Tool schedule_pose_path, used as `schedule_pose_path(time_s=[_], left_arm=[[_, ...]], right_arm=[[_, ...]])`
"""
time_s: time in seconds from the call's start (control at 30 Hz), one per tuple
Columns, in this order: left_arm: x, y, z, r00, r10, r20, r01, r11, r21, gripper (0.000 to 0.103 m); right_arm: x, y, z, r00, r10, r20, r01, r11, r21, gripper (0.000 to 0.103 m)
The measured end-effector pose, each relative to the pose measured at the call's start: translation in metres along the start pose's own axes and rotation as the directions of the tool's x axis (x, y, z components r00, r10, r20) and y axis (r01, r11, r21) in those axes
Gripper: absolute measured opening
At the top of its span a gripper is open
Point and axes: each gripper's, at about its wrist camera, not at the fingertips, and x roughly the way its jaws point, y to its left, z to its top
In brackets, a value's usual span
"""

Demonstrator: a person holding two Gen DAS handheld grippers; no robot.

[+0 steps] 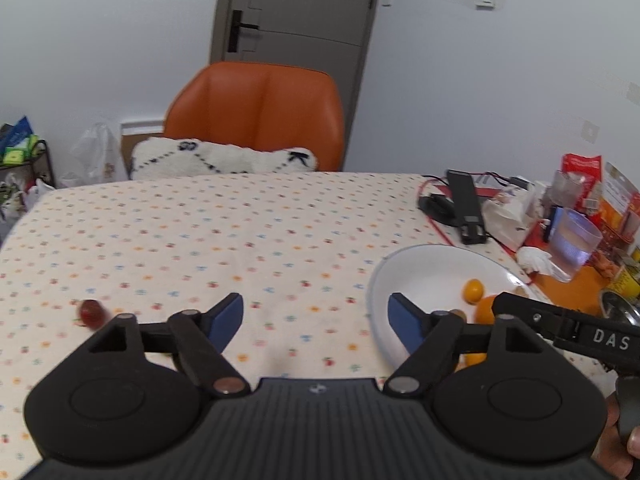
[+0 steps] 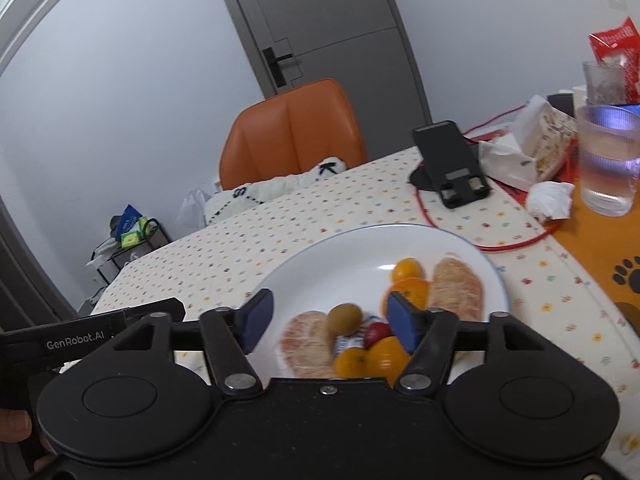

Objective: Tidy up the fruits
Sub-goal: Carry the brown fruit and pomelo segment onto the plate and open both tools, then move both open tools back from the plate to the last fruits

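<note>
**Both grippers open, most fruit on the plate**

The left gripper (image 1: 315, 322) hangs low over the table with its blue pads (image 1: 229, 316) spread wide and nothing between them. Under it is the flowered tablecloth (image 1: 200, 232). To its left a small red fruit (image 1: 89, 313) lies alone on the cloth, a little blurred, well apart from the white plate (image 1: 404, 272). The right pad of this gripper stands over the near rim of the plate.

The right gripper (image 2: 329, 322) is also wide and holds nothing. It hovers above the near part of the same white plate (image 2: 320, 256). On the plate lie two peeled pomelo segments (image 2: 456, 288), a brownish-green kiwi (image 2: 344, 319), a small red fruit (image 2: 377, 332) just beside the kiwi, and several orange citrus fruits (image 2: 407, 269), some touching each other.

Behind the plate a black device (image 2: 452, 164) lies on the cloth, with a red cable (image 2: 516, 245) curving near it. Further right are a crumpled tissue (image 2: 550, 200) and a plastic cup (image 2: 610, 160). An orange chair (image 2: 292, 132) stands beyond the table.
</note>
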Motion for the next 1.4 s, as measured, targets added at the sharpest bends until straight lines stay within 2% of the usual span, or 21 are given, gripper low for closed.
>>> schedule_pose_path(time_s=[0.2, 0.4, 0.47, 0.87, 1.23, 1.33, 1.4], left_arm=[[-0.012, 0.022, -0.001, 0.998, 0.068, -0.002, -0.068, 0.997, -0.024, 0.089], [-0.024, 0.044, -0.002, 0.993, 0.117, -0.002, -0.117, 0.991, -0.057, 0.089], [-0.028, 0.050, -0.003, 0.992, 0.128, 0.000, -0.128, 0.990, -0.064, 0.089], [-0.050, 0.084, -0.007, 0.985, 0.169, 0.022, -0.167, 0.983, -0.083, 0.089], [-0.058, 0.114, -0.011, 0.984, 0.177, 0.024, -0.173, 0.978, -0.116, 0.089], [-0.058, 0.120, -0.012, 0.984, 0.176, 0.022, -0.172, 0.977, -0.124, 0.089], [-0.058, 0.124, -0.013, 0.984, 0.174, 0.024, -0.170, 0.977, -0.129, 0.089]], right_arm=[[0.003, 0.019, -0.004, 1.000, 0.020, -0.003, -0.020, 1.000, -0.015, 0.084], [0.005, 0.033, -0.007, 0.999, 0.048, 0.003, -0.048, 0.999, -0.025, 0.101], [0.005, 0.039, -0.009, 0.998, 0.059, 0.002, -0.059, 0.998, -0.031, 0.103], [0.015, 0.071, -0.014, 0.994, 0.108, -0.028, -0.110, 0.992, -0.064, 0.103], [0.028, 0.097, -0.021, 0.986, 0.156, -0.061, -0.162, 0.982, -0.097, 0.102], [0.032, 0.105, -0.022, 0.983, 0.169, -0.073, -0.177, 0.978, -0.108, 0.097], [0.035, 0.109, -0.024, 0.980, 0.178, -0.084, -0.187, 0.976, -0.114, 0.090]])
